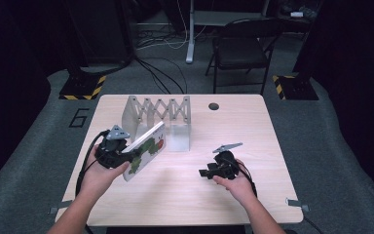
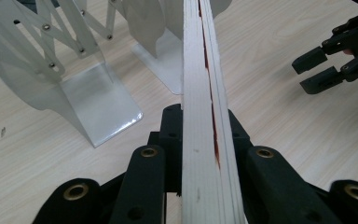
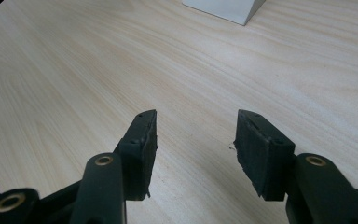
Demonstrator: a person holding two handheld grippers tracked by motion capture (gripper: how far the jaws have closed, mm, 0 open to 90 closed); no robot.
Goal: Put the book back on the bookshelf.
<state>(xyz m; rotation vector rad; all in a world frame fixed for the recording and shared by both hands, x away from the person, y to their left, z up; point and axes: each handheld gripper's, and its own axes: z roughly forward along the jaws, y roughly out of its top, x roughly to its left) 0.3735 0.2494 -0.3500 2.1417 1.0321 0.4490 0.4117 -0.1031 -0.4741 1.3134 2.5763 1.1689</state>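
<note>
A thin picture book (image 1: 146, 148) with green and red artwork on its cover is held tilted above the table's left half. My left gripper (image 1: 135, 157) is shut on its lower edge. In the left gripper view the book's page edge (image 2: 205, 93) runs straight up between the jaws of the left gripper (image 2: 204, 116). A white expanding book rack (image 1: 158, 114) stands just behind the book. My right gripper (image 1: 203, 172) rests low over the table at the right. Its jaws stand apart with nothing between them, as the right gripper view (image 3: 196, 135) shows.
The rack's metal dividers (image 2: 74, 70) stand close to the left of the book edge. The right gripper (image 2: 314, 72) shows at the far right of the left gripper view. A corner of the rack's white base (image 3: 228, 9) lies ahead of the right gripper. A folding chair (image 1: 241, 48) stands beyond the table (image 1: 233, 122).
</note>
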